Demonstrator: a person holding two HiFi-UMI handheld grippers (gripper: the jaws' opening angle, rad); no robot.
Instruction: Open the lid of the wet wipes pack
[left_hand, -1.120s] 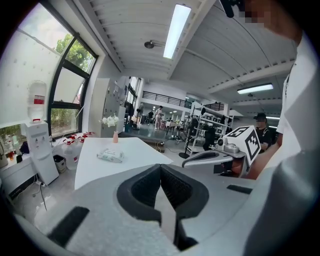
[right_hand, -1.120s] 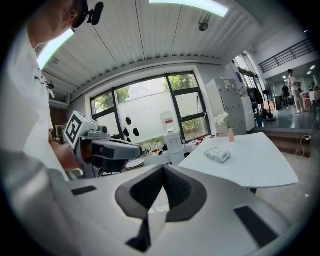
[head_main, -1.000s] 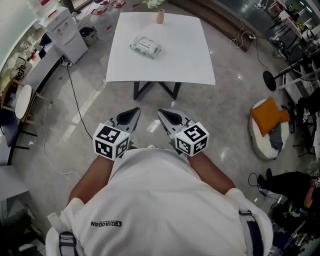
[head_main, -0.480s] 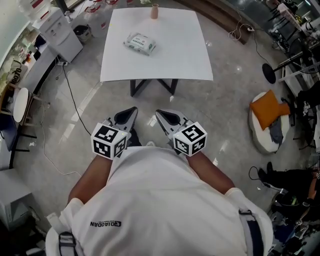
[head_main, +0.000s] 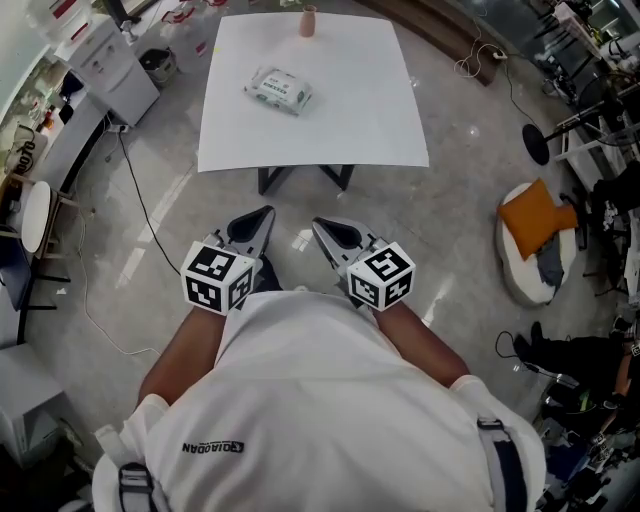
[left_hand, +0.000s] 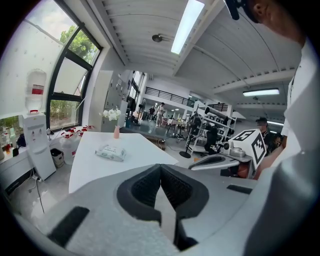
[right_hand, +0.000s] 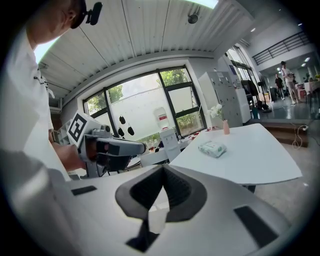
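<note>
A: Ahead, the desk (head_main: 315, 95) is seen, well apart from both tools, w/ grey floor (head_main: 470, 210) in between. The step in hand is judged to be the approach; nothing's been reached yet.

B: Noted. The L hand-held gripper (head_main: 262, 218) is carried low by the torso. Its jaws are clenched together w/ nothing between them, as is plain in the left gripper view. The R hand-held gripper (head_main: 322, 228) is likewise pressed closed & empty.

A: The wet wipes pack (head_main: 278, 88) is found lying flat on the desk's left half, toward the far side, at a slant to the edges. A pink vase (head_main: 308, 20) is stood at the far edge, near the pack but apart.

B: The lid can't be made out from here, too small. So how's it done well?

A: Jaws should prob. be released before the pack is reached. One tool is best used to pin the body down, since a soft pack would likely be dragged up w/ the lid otherwise. The other should be brought low & shallow to the lid's free edge, so only the flap is caught, not the film below.

B: And the vase should be given room, as it could be tipped by a wide sweep.
</note>
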